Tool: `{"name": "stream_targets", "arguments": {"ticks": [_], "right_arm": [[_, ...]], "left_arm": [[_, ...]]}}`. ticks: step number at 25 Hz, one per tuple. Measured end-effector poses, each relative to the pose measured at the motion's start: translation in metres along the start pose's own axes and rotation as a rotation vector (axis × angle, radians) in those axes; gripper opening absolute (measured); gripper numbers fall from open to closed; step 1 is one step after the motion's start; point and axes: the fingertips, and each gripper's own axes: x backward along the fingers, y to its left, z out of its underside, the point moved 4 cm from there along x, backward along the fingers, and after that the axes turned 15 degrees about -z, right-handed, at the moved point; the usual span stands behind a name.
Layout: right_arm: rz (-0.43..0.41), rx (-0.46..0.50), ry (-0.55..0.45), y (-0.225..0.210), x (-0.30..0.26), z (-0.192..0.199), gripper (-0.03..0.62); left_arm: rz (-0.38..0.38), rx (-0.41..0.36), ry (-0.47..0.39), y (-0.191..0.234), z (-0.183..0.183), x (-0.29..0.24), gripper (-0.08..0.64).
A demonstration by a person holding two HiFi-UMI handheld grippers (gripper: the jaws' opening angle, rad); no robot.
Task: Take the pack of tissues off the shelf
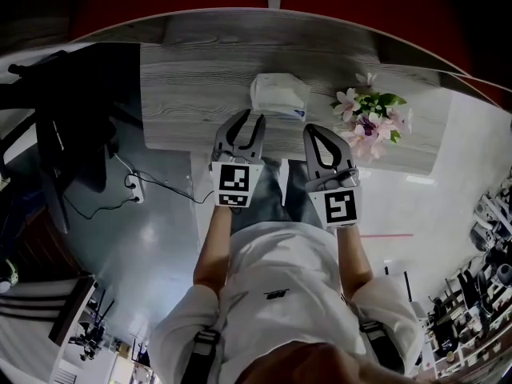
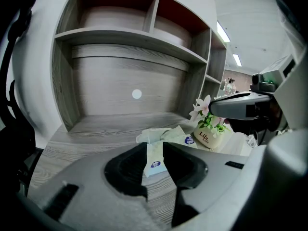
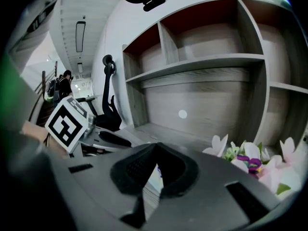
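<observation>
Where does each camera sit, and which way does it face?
Head view: on the person's head, facing steeply down at the shelf; shows torso, forearms, left gripper, right gripper.
Left gripper view: on the left gripper, facing along its parted jaws into the shelf; right gripper at right.
Right gripper view: on the right gripper, jaws together, facing the shelf; left gripper's marker cube at left.
Shared: all show the tissue pack and flowers.

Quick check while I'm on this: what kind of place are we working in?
Probably an office or lab workroom: a wood-grain shelf unit with open compartments, a black office chair beside it, and strip lights in the ceiling.
</observation>
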Motion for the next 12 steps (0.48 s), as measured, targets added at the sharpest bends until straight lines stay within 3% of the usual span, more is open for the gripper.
{"name": "stream_targets", "arguments": {"ticks": [12], "right_arm": [[0.005, -0.003, 0.016, -0.0003, 0.0011, 0.0065, 0.025]], "left_arm": [[0.011, -0.004, -0.002, -0.0057, -0.0027, 0.0047, 0.115]]}}
